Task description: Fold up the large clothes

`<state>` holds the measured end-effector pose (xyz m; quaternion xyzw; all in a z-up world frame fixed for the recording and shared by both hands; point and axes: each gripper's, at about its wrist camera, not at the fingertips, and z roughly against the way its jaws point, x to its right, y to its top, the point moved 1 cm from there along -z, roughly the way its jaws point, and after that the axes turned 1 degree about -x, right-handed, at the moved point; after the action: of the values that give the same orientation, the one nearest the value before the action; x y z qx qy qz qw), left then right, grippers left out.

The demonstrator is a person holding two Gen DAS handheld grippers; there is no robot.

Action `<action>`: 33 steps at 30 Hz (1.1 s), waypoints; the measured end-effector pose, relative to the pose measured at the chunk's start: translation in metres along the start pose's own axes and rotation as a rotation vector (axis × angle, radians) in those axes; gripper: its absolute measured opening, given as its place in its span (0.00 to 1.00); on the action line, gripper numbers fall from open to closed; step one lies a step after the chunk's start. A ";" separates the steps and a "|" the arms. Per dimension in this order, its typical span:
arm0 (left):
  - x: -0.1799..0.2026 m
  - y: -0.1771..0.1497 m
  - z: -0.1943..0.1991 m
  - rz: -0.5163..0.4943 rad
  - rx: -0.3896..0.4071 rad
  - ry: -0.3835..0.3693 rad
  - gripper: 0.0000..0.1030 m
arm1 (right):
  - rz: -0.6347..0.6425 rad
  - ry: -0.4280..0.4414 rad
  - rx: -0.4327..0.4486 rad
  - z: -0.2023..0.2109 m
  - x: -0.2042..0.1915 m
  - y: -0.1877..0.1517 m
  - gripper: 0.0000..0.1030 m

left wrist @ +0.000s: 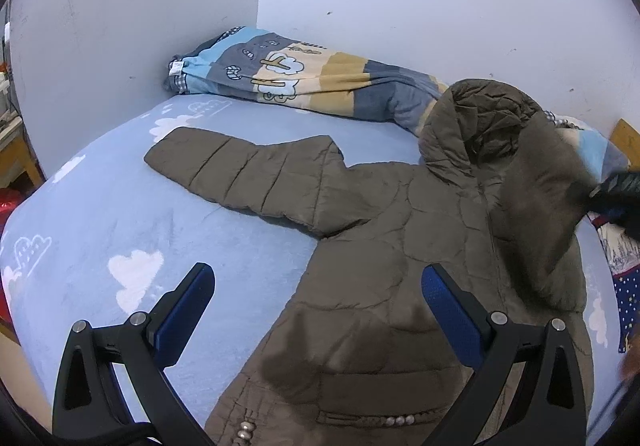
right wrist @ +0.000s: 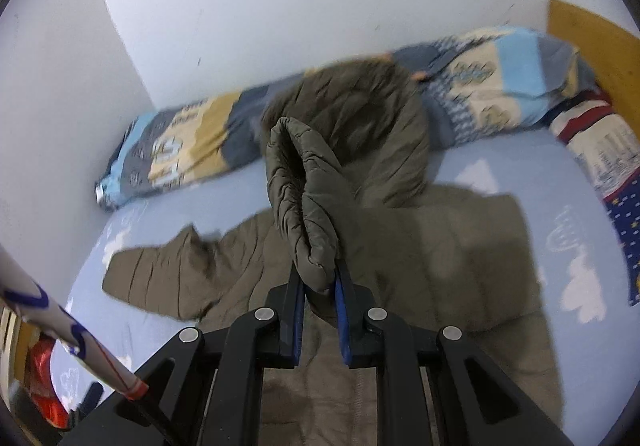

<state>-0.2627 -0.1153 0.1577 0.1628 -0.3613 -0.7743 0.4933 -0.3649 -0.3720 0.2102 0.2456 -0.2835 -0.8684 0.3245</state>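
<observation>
An olive-brown puffer coat [left wrist: 380, 266] lies front up on the light-blue bed sheet [left wrist: 100, 214], its hood [left wrist: 480, 126] towards the wall. One sleeve [left wrist: 240, 174] is spread flat to the left. My left gripper [left wrist: 318, 272] hovers open over the coat's lower left edge, with nothing between its fingers. My right gripper [right wrist: 319, 272] is shut on the cuff of the other sleeve [right wrist: 304, 198], which hangs lifted and doubled over the coat's body [right wrist: 440, 254]. In the left wrist view the right gripper [left wrist: 616, 190] shows as a dark blur at the right edge.
A rolled patterned quilt [left wrist: 300, 74] lies along the white wall behind the coat. A patterned pillow [right wrist: 600, 150] and a wooden headboard [right wrist: 592, 54] are at the right. A white pole with blue marks [right wrist: 60, 330] and a red object [right wrist: 44, 386] are at the bed's left.
</observation>
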 end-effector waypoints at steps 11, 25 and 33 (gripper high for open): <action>-0.014 0.003 -0.016 0.027 -0.048 0.013 1.00 | 0.063 0.044 -0.174 -0.090 -0.036 -0.054 0.26; 0.000 -0.006 -0.030 0.011 -0.098 0.017 1.00 | 0.012 0.118 -0.100 -0.052 0.019 -0.033 0.52; 0.011 -0.009 -0.037 -0.029 -0.114 0.030 1.00 | -0.161 -0.199 -0.141 -0.081 0.144 -0.031 0.52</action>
<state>-0.2512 -0.1379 0.1263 0.1513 -0.3069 -0.7982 0.4958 -0.4249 -0.4806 0.0964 0.1566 -0.2322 -0.9293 0.2406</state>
